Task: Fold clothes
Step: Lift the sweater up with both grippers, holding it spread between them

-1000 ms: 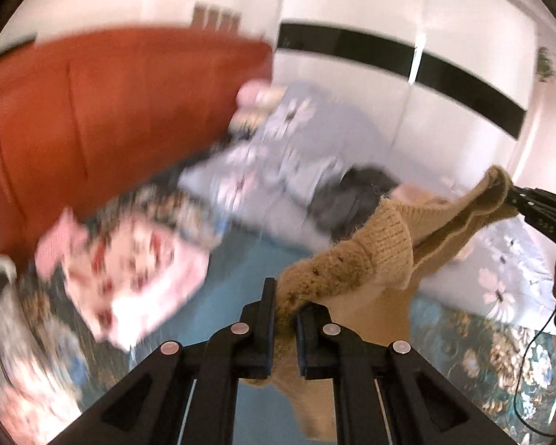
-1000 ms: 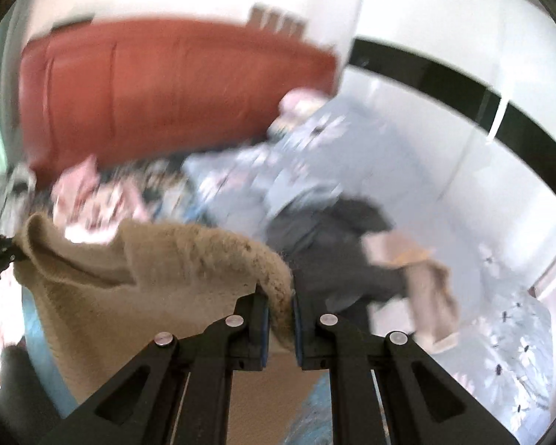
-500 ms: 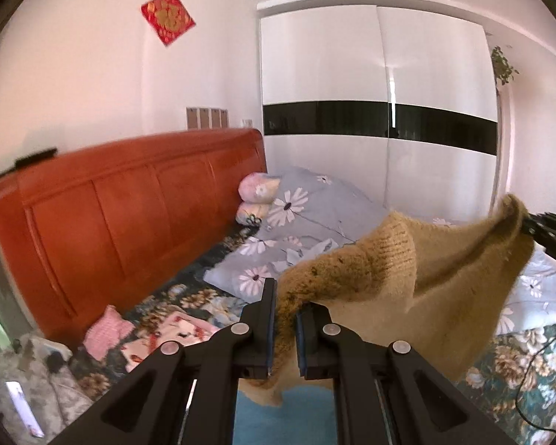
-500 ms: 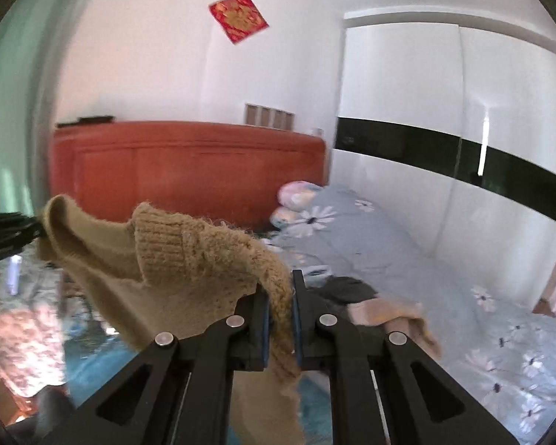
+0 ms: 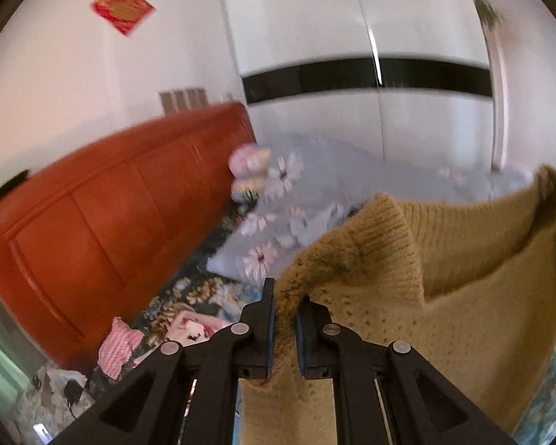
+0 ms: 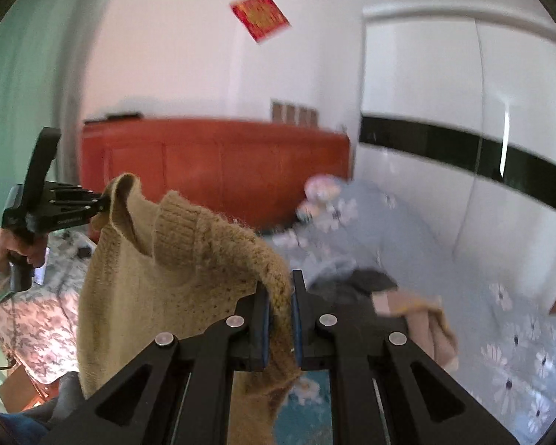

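Sweater [image 5: 474,296]: 1, tan knit, now held higher than 1 second ago, off the bed [image 6: 444,259] and stretched between 2 grippers. Left gripper [image 5: 285,319]: jaws clamped on 1 shoulder edge. Right gripper [image 6: 278,315]: jaws clamped on the other; hidden behind knit in left view. Headboard [image 5: 103,222]: 1, reddish wood. Wardrobe [image 5: 370,74]: 2 white doors. Background blurred; bedding clothes indistinct.
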A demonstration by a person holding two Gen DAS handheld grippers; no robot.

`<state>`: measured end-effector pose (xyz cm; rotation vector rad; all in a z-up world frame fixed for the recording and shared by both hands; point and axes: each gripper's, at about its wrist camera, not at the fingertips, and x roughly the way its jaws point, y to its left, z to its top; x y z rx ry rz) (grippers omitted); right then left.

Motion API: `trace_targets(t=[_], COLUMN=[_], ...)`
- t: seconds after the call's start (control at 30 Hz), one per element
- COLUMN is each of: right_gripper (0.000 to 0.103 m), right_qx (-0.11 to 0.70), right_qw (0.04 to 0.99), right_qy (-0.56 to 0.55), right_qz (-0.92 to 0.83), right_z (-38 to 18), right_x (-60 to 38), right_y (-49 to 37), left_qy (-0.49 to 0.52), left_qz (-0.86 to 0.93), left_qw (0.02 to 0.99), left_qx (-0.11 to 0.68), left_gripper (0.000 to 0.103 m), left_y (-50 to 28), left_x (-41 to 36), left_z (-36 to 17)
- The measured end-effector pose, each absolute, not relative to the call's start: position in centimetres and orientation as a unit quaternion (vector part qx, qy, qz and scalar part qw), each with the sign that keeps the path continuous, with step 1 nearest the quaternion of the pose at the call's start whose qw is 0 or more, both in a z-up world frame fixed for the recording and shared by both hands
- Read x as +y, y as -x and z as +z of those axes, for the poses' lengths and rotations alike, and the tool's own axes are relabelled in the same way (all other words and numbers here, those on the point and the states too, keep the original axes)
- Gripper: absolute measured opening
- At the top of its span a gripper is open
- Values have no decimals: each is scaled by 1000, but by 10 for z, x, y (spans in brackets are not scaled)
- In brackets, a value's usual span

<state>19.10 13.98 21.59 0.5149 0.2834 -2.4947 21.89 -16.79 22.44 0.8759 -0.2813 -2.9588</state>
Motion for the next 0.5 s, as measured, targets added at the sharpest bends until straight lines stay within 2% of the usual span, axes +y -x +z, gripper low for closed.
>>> trace_targets(t=[0.33,0.5], right_gripper=[10,10], right_qx=[69,48], right_qw=[201,172], right_qy=[-396,-448], right_qz=[-894,-876], right_z=[58,8], right_x=[165,175], right_y=[-47,5], left_qy=[-437,-454], left_qz=[-895,-888], left_qw=[-11,-11], left_qx=[-87,-74], left_gripper=[10,10], left_y=[-97,-62], left_x=[-138,-132], left_z=[54,30])
